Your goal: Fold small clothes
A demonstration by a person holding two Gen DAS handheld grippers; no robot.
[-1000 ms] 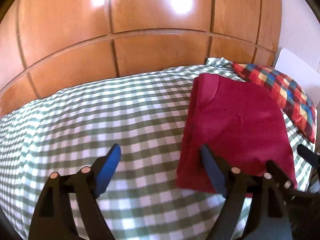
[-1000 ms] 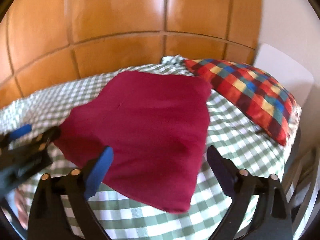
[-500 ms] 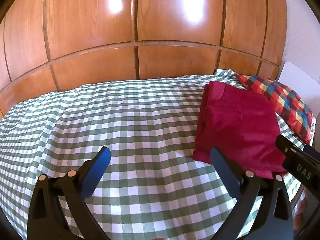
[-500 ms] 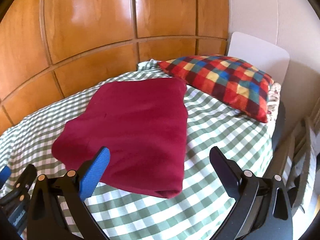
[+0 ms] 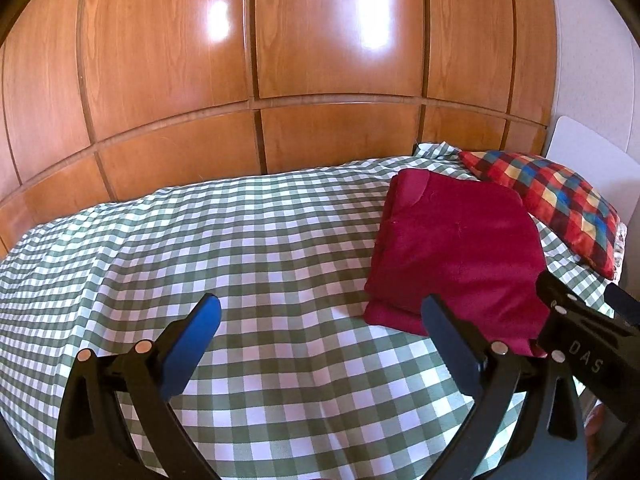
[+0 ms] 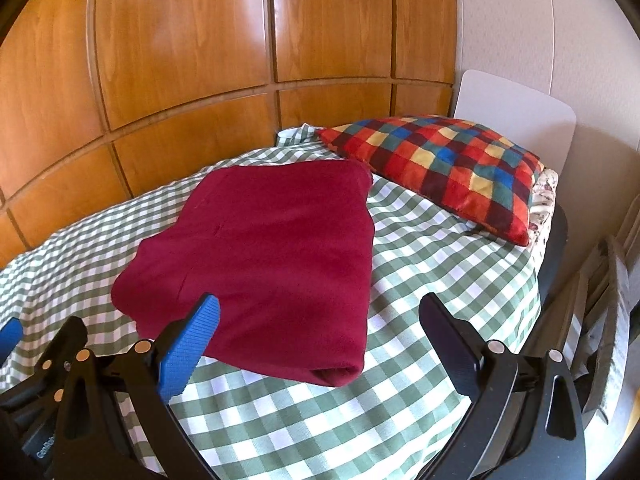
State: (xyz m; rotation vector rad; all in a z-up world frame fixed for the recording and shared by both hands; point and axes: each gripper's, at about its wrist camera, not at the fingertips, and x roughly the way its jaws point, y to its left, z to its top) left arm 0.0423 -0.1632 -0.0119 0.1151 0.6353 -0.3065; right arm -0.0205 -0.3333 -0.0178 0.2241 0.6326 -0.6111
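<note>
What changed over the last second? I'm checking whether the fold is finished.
Both tongs drew back from the red garment. The left tongs, which had straddled its near corner, opened wider and now hang over bare checked sheet; the right tongs are open with nothing in them. The garment stayed folded flat beside the plaid pillow.

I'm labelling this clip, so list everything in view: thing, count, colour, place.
folded garment: one, dark red, lying flat on the bed toward the pillow end
checked bed cover: one, green and white, over the whole bed
patchwork cushion: one, red, blue, yellow and green checks, at the head of the bed
white board: one, upright behind the cushion
wood panelling: orange-brown, wall behind the bed
left gripper: one, black with blue pads, jaws open and empty over the cover
right gripper: one, same build, jaws open, empty, near the garment's front edge
</note>
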